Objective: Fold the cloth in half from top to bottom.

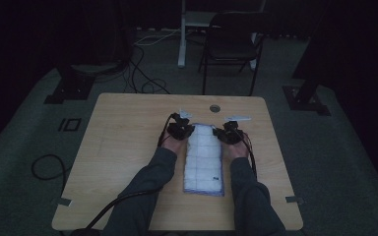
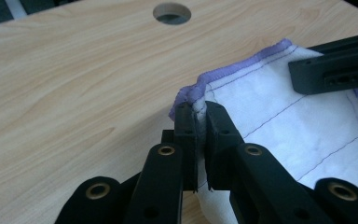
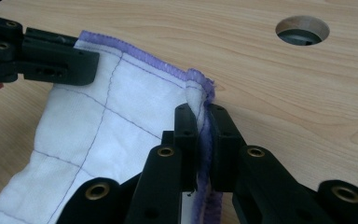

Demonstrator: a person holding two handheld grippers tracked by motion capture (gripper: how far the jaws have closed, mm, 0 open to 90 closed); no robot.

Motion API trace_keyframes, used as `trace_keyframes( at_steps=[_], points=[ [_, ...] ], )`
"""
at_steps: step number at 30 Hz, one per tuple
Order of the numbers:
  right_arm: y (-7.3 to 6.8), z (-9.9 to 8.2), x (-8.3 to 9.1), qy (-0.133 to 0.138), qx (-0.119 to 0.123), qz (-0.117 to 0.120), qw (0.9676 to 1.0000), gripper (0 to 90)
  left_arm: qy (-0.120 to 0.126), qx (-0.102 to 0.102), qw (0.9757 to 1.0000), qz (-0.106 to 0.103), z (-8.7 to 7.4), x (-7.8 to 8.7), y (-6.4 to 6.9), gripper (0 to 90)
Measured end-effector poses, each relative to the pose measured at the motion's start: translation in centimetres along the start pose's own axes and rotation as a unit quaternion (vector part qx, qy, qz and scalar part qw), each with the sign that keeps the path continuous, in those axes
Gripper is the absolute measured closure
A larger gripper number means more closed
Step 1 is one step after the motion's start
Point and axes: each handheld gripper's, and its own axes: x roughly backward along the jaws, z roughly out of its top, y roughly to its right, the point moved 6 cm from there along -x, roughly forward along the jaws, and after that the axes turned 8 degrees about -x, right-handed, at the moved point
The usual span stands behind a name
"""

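White quilted cloth (image 1: 204, 160) with a purple stitched edge lies lengthwise on the middle of the wooden table (image 1: 123, 147), running from near the person's side toward the far edge, its near end flat on the wood. At the far end its two corners are gripped, one by each gripper.

In the high view the left gripper (image 1: 181, 129) sits at the cloth's far left corner and the right gripper (image 1: 228, 133) at the far right corner, with the cloth's width between them. The person's forearms come in from the bottom of that view on either side of the cloth (grey sleeves, cables trailing back along the arms).

The left gripper view shows its jaws pressed together on the cloth's corner (image 2: 200, 109), the purple hem bunched and standing up just above the tips. The other gripper's black jaw shows at the upper right of that view, on the far corner.

The right gripper view is much the same: jaws pinching the cloth's hem (image 3: 200, 100), which folds upward between them, while the other gripper's jaw reaches in at the upper left onto the cloth's other corner.

A round hole (image 1: 214, 108) in the table lies just beyond the cloth's far edge. A dark chair (image 1: 231, 44) stands on the floor past the table.
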Motion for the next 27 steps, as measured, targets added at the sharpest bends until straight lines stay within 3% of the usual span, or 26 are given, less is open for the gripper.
trace_keyframes(
  at_steps=[9, 16, 27],
  points=[
    [-0.8, -0.7, 1.4, 0.024, -0.001, 0.019, 0.9995, 84.7, 0.028, -0.001, 0.9996, -0.008, -0.2, 1.6, 0.9, 85.3],
    [-1.5, -0.7, 2.9, 0.038, 0.011, 0.024, 0.9989, 84.5, 0.046, -0.019, 0.9986, -0.016, 0.1, 3.3, 1.6, 85.1],
    [-2.6, -1.5, 4.6, 0.048, 0.025, 0.033, 0.998, 84.2, 0.071, -0.023, 0.9967, -0.033, -0.7, 5.5, 2.6, 84.6]
  ],
)
